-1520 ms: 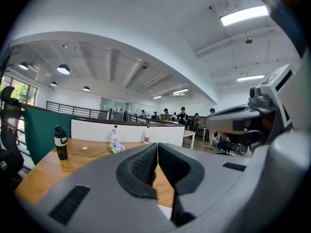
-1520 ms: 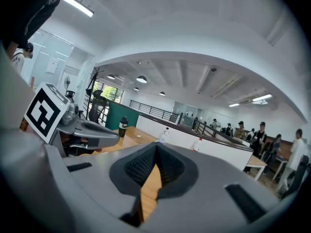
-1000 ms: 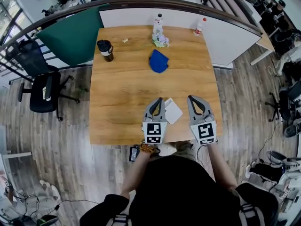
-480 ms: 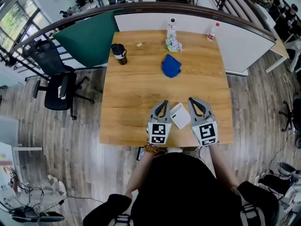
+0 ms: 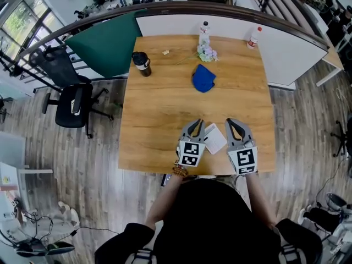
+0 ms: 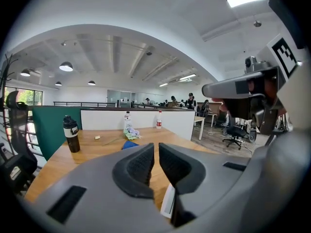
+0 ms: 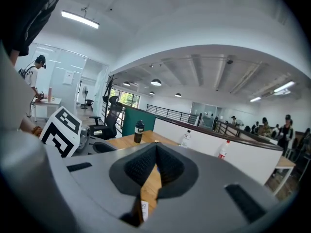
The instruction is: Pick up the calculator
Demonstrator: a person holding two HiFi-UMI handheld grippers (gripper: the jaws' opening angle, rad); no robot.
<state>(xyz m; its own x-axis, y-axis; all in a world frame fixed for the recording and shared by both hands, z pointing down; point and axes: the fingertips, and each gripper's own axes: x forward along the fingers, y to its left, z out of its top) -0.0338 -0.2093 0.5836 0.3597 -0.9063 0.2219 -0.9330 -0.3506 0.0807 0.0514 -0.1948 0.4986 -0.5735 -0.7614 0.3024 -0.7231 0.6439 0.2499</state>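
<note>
White calculator (image 5: 215,138), lettering illegible.

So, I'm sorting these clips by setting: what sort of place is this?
Probably an open-plan office: a wooden table beside a curved railing, a black office chair on the wood floor, and people standing among more furniture further back.

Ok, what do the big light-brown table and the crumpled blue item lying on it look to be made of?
The light-brown table: wood or wood-look laminate, matte, with grain streaks running along the top. The crumpled blue item: soft fabric, probably a cloth, judging by its folds and irregular outline.
</note>
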